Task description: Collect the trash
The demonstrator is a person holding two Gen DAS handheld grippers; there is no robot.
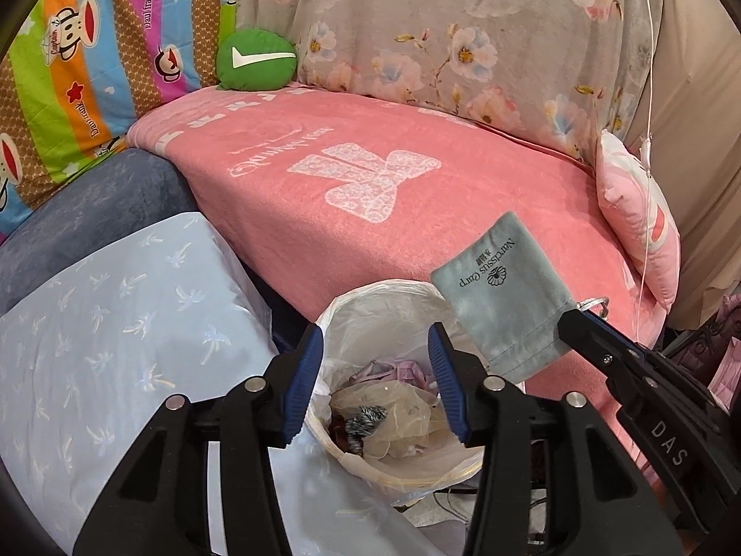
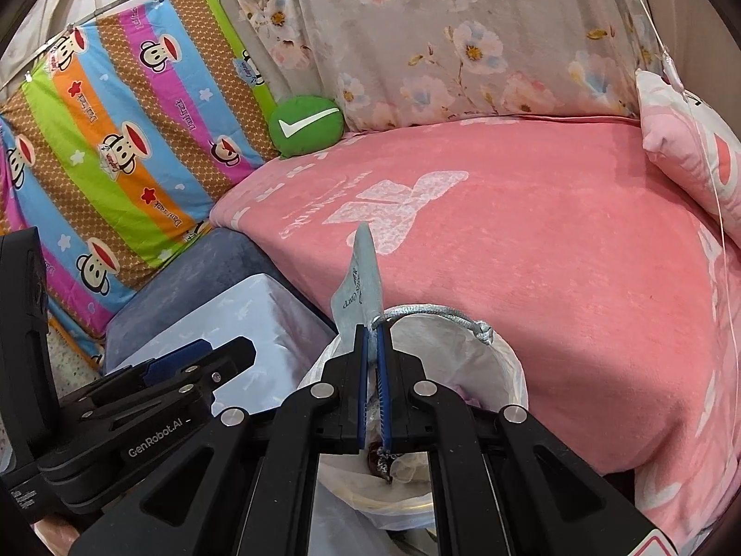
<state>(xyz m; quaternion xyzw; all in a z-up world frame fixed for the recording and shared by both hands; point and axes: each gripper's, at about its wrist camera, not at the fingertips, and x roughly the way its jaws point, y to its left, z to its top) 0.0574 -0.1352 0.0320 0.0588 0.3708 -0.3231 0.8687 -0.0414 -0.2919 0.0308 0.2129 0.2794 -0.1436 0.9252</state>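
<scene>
While the left gripper (image 1: 375, 380) is hanging open above the bin (image 1: 370, 306), the right gripper (image 2: 373, 338) is pinching the grey pouch (image 1: 500, 296) — next, over the rim and release.

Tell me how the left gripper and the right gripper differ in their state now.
The left gripper is open with nothing between its pads; the right gripper is shut on the grey pouch. The left one hangs over the lined trash bin; the right one holds the pouch beside it. Both have blue pads.
</scene>
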